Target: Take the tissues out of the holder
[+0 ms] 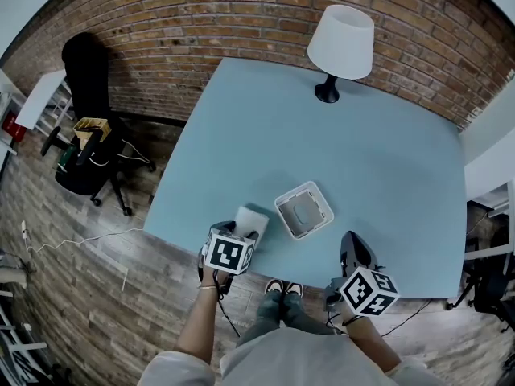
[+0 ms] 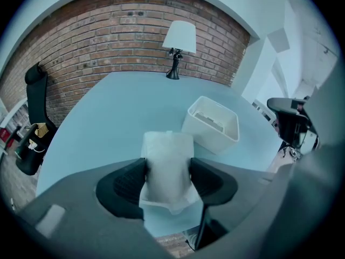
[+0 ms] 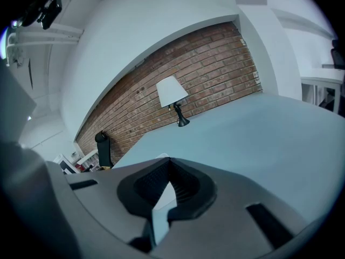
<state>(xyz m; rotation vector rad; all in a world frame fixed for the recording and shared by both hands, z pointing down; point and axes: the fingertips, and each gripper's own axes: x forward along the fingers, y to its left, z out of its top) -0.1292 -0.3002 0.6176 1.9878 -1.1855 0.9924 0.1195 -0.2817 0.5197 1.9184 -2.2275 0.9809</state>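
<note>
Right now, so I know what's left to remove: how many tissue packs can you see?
2: one tissue pack clamped in the left hand-held gripper, and what looks like a second pack lying inside the white holder. More may hide beneath it.

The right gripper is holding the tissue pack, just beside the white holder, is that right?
No. It is the left gripper that is holding the tissue pack, just beside the white holder; the left gripper view shows the pack clamped between its jaws.
</note>
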